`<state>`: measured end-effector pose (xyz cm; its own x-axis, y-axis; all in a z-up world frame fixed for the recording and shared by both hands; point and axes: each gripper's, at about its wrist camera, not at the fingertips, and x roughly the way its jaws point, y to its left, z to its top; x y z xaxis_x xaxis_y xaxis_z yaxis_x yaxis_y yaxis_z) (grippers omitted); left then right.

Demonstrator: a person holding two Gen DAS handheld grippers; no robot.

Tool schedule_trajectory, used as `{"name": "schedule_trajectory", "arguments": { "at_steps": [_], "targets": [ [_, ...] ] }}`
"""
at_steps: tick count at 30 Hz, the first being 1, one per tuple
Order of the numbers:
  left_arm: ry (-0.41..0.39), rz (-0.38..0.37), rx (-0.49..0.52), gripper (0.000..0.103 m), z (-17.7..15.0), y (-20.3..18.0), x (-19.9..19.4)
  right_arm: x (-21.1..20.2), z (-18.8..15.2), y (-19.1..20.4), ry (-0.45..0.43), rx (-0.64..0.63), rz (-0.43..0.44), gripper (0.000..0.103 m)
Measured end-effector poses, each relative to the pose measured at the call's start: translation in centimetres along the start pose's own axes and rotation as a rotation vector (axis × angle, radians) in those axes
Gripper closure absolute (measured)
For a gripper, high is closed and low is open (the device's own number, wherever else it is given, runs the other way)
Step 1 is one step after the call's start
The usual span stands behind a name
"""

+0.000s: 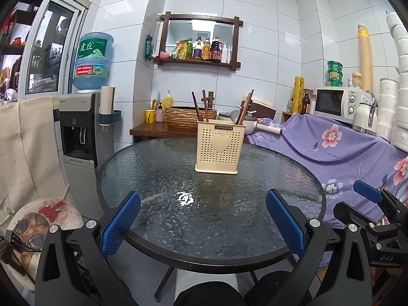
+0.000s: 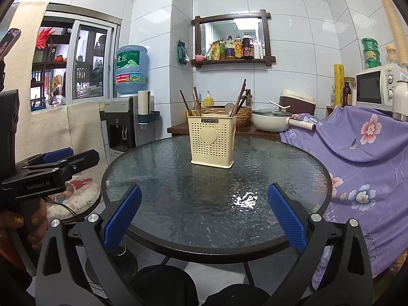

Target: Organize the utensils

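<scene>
Utensil holder (chopsticks inside) stands on glass bench; left hand-held gripper and right hand-held gripper both wide, empty.

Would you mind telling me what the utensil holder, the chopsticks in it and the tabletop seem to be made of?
Utensil holder: likely cream moulded plastic, matte, with punched perforations and a raised heart.
Chopsticks: probably dark brown wood, though lacquered plastic is possible.
Tabletop: textured rippled glass, glossy with glare, in a dark rim.

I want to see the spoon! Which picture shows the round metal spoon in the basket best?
The right wrist view: the round metal ladle-like spoon pokes up clearly above the cream perforated plastic utensil holder, beside the brown chopsticks. The left wrist view shows it partly hidden behind chopsticks.
</scene>
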<state>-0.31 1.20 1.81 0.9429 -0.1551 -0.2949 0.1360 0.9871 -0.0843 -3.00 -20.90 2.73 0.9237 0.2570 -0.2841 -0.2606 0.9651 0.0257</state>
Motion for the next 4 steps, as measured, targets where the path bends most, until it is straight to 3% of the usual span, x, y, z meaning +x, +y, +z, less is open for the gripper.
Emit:
{"name": "schedule_trajectory", "arguments": {
  "at_steps": [4],
  "targets": [
    [0.001,0.002,0.002,0.006,0.00,-0.06,-0.02,-0.02,0.00,-0.06,0.000,0.002,0.000,0.006]
  ]
}}
